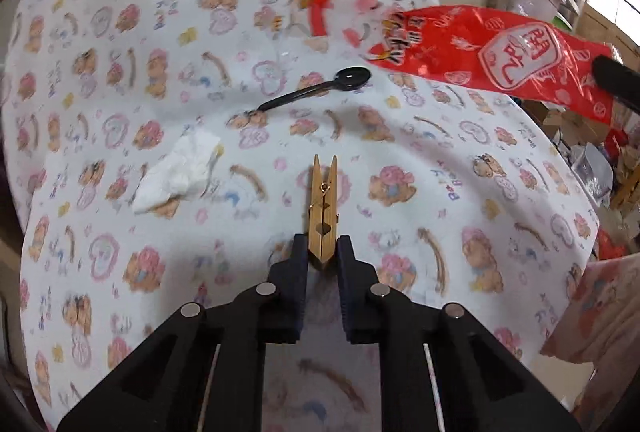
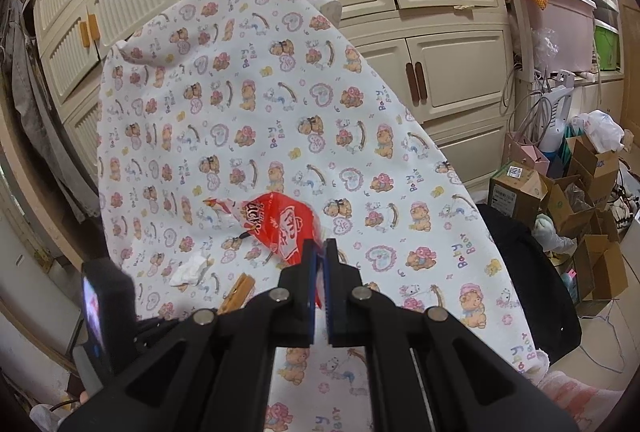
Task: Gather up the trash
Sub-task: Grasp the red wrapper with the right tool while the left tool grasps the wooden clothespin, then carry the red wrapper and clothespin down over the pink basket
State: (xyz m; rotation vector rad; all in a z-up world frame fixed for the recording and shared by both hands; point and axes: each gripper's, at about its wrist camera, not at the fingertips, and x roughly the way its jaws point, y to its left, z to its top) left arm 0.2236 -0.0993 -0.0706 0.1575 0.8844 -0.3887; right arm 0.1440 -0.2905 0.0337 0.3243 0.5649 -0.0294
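Your left gripper [image 1: 322, 246] clamps one wooden clothespin [image 1: 322, 206] at frame centre; right gripper [image 2: 319, 252] pinches one red bag [image 2: 280, 228]. One black spoon [image 1: 316, 88], one tissue [image 1: 176, 172] lie upper left.

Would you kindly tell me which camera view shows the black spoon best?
The left wrist view: the whole spoon lies unobstructed on the cloth. In the right wrist view, the red bag hides nearly all of it.

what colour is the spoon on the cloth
Black. The spoon shows best in the left wrist view, lying beyond the clothespin.
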